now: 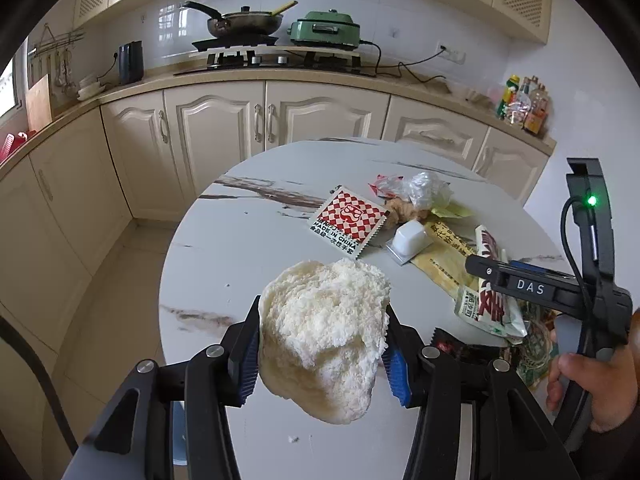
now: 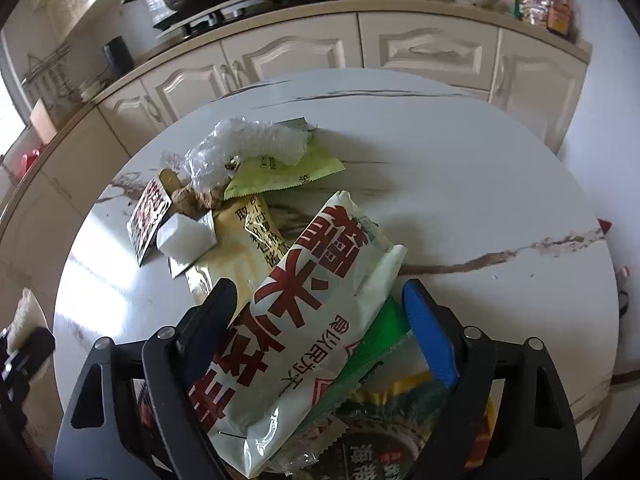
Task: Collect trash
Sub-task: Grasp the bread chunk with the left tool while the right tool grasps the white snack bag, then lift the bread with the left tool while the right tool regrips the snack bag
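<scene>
My left gripper (image 1: 320, 344) is shut on a white crumbly lump of bread (image 1: 324, 328) and holds it above the round marble table (image 1: 224, 264). My right gripper (image 2: 320, 312) sits around a white packet with big red characters (image 2: 304, 320), which lies on the trash pile; the jaws stand at its sides, and contact is unclear. The packet also shows in the left wrist view (image 1: 494, 292) under the right gripper (image 1: 486, 266). Other trash on the table: a red-checked sachet (image 1: 348, 222), a white plastic cup (image 1: 410, 238), a yellow wrapper (image 1: 444, 260), crumpled clear plastic (image 2: 244, 148), a green wrapper (image 2: 280, 172).
A kitchen counter with cream cabinets (image 1: 224, 120) curves behind the table, with a stove and pan (image 1: 244, 24) and a green cooker (image 1: 324, 30). Bottles (image 1: 524, 104) stand at the counter's right end. A dark wrapper (image 1: 472, 352) lies near the table's front edge. A small crumb (image 1: 294, 438) lies below the bread.
</scene>
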Demonstrator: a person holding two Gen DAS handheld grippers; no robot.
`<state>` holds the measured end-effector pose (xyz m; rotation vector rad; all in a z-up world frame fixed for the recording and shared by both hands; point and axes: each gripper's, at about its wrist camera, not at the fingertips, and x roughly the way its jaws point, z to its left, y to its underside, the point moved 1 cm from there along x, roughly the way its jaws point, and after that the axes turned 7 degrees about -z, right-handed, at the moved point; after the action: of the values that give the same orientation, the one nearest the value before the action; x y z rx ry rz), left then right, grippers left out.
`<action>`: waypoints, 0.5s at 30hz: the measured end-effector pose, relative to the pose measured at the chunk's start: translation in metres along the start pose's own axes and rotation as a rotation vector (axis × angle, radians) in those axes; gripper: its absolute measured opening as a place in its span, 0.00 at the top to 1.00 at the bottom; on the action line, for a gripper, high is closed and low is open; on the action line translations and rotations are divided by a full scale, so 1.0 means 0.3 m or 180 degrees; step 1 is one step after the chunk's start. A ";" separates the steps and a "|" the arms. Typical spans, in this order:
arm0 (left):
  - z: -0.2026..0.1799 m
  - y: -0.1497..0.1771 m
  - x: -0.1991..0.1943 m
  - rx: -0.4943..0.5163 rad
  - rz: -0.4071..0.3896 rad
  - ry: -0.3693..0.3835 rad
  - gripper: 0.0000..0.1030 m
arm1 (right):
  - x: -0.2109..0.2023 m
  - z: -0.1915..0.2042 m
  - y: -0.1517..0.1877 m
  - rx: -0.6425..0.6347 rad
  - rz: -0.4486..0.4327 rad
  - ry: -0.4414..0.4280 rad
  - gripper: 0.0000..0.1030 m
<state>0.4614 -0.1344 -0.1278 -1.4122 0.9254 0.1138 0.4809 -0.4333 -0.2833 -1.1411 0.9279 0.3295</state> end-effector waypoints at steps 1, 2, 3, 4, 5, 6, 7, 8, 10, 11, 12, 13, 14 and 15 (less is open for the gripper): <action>0.002 0.002 -0.012 -0.0003 -0.0007 0.0002 0.53 | -0.005 -0.010 0.002 0.0014 -0.0020 -0.0022 0.23; -0.002 -0.004 -0.019 -0.0004 -0.0005 0.0000 0.53 | -0.010 -0.019 0.003 0.0037 -0.0034 -0.0049 0.27; -0.004 -0.003 -0.029 -0.0007 -0.0009 -0.0003 0.53 | -0.017 -0.029 0.002 0.0057 -0.0053 -0.0093 0.33; -0.006 -0.002 -0.041 -0.0008 -0.0018 -0.0008 0.53 | -0.031 -0.035 0.000 0.0072 -0.0092 -0.0117 0.34; -0.009 -0.002 -0.049 -0.0006 -0.0020 -0.0013 0.53 | -0.037 -0.041 0.000 0.0055 -0.0075 -0.0105 0.35; -0.011 -0.001 -0.060 -0.0010 -0.0021 -0.0021 0.53 | -0.040 -0.043 -0.002 0.0030 -0.0066 -0.0107 0.36; -0.013 0.000 -0.072 -0.0011 -0.0029 -0.0023 0.53 | -0.047 -0.041 0.000 0.0010 -0.0100 -0.0118 0.40; -0.014 0.000 -0.080 -0.0008 -0.0033 -0.0022 0.53 | -0.044 -0.040 -0.001 -0.0020 -0.0075 -0.0116 0.42; -0.020 -0.003 -0.097 -0.0004 -0.0037 -0.0032 0.53 | -0.038 -0.045 0.000 -0.0106 -0.0010 -0.0095 0.42; -0.023 0.000 -0.107 0.0000 -0.0041 -0.0031 0.53 | -0.044 -0.055 0.000 -0.0097 -0.0016 -0.0081 0.41; -0.025 0.004 -0.115 0.0000 -0.0043 -0.0033 0.53 | -0.056 -0.068 -0.001 -0.0080 -0.0020 -0.0002 0.40; -0.028 0.008 -0.122 -0.0001 -0.0044 -0.0034 0.53 | -0.068 -0.080 -0.002 -0.0044 -0.0031 0.0061 0.39; -0.030 0.010 -0.128 -0.0002 -0.0035 -0.0032 0.53 | -0.073 -0.089 -0.001 -0.0003 -0.0009 0.0086 0.28; -0.032 0.011 -0.132 -0.0005 -0.0030 -0.0028 0.53 | -0.077 -0.097 0.001 0.0064 0.0031 0.0145 0.16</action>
<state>0.4286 -0.1245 -0.1054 -1.4163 0.9115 0.1136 0.4533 -0.4537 -0.2688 -1.1299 0.9751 0.3028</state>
